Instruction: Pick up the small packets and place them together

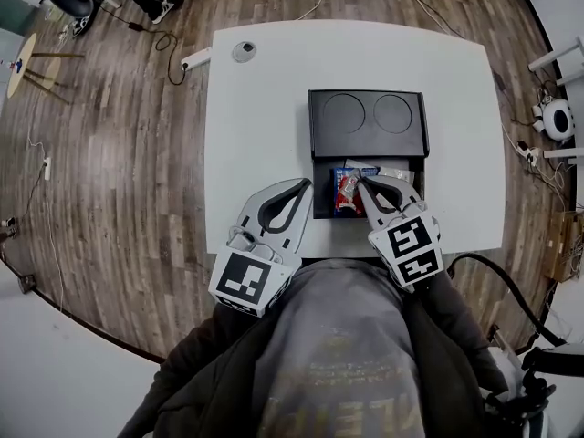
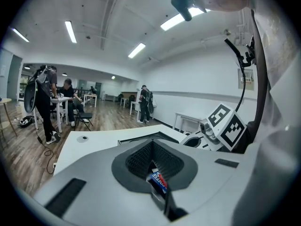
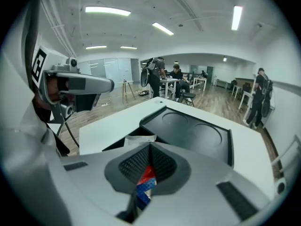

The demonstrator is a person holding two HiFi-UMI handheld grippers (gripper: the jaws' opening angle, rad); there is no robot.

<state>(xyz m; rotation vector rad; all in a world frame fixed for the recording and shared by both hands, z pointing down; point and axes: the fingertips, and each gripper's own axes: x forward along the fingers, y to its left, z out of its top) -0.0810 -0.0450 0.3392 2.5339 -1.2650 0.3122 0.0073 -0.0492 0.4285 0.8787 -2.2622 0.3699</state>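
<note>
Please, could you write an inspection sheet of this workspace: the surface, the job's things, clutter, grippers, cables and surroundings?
Surface: white square table, bearing a tray and a disc.
Job's things: small foil packets in the open compartment of the black plastic tray; two more are in the jaws.
Clutter: round grey disc near the far corner.
Grippers: left gripper shut on a small blue packet; right gripper shut on a red-and-blue packet.
Cables: black cable at right; white power strip.
Surroundings: wooden floor; people at far tables.

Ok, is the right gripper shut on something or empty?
Shut: the right gripper has its fingers pressed together on a red and blue packet.
</note>
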